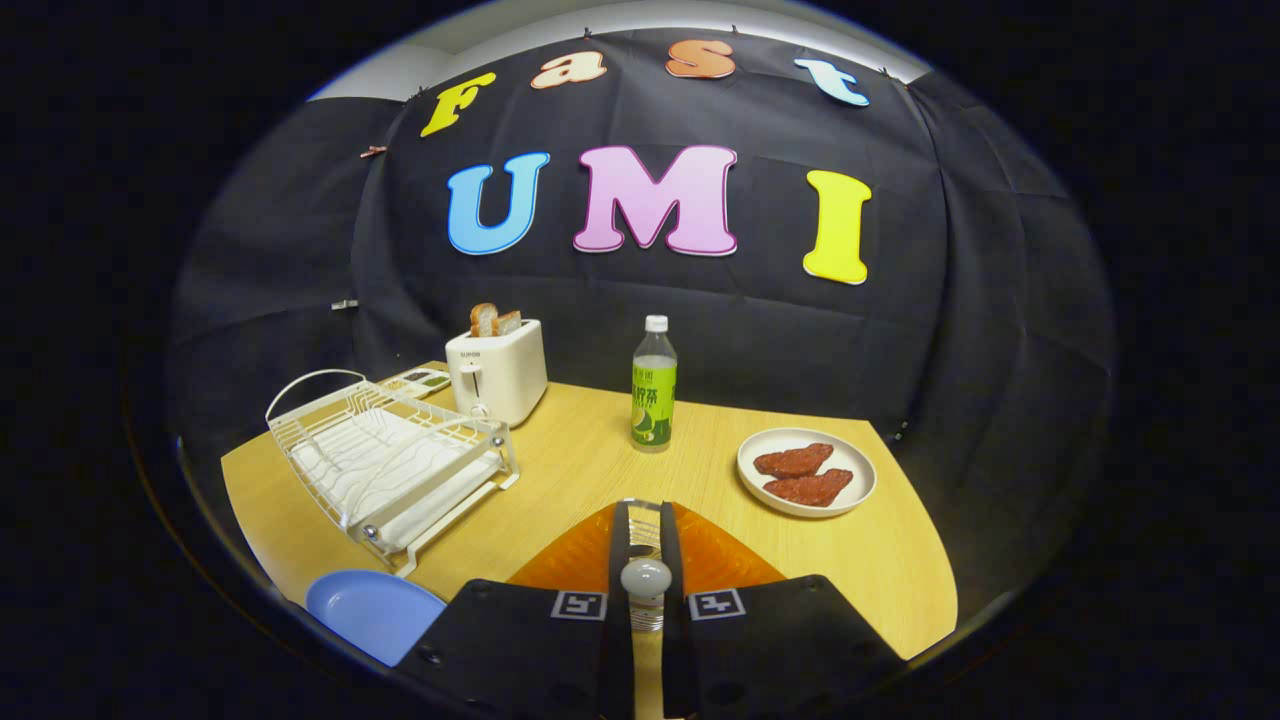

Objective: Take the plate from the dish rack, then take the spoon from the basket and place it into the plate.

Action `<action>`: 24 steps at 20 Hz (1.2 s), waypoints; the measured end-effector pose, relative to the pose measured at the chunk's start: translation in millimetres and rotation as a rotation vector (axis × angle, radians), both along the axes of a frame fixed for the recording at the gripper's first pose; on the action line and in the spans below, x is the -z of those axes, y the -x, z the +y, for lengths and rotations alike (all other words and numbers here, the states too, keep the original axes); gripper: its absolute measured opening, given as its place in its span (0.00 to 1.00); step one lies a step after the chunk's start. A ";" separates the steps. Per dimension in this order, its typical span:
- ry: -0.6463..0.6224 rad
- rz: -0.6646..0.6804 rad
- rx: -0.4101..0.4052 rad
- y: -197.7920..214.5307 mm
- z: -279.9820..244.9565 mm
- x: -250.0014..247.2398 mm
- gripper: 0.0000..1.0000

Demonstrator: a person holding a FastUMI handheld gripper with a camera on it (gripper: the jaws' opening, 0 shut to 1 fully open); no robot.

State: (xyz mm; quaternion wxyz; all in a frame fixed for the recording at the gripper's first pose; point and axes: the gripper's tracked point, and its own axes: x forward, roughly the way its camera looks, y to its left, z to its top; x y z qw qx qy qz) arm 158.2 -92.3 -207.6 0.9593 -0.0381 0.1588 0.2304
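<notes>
Wire dish rack (392, 462) empty ahead-left of the claw, orange basket (715, 555) just beyond its fingers, blue plate (372, 608) beside it at left, white plate (806, 471) with two red slabs (803, 474) ahead-right, claw (645, 570) pinching the upright spoon (646, 590).

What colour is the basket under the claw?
Orange, translucent basket, seen in the gripper view; the claw is shut on the spoon.

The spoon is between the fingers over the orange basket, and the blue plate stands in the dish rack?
No: gripper view shows the blue plate on the table beside the dish rack; the gripper grips the spoon over the basket.
</notes>
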 end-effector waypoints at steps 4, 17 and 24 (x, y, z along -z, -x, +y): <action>-0.036 0.011 0.022 20.9 -1.4 -47.2 0.15; -0.073 0.109 0.047 140.4 109.7 -28.2 0.15; -0.008 0.204 0.029 168.4 142.7 37.7 0.15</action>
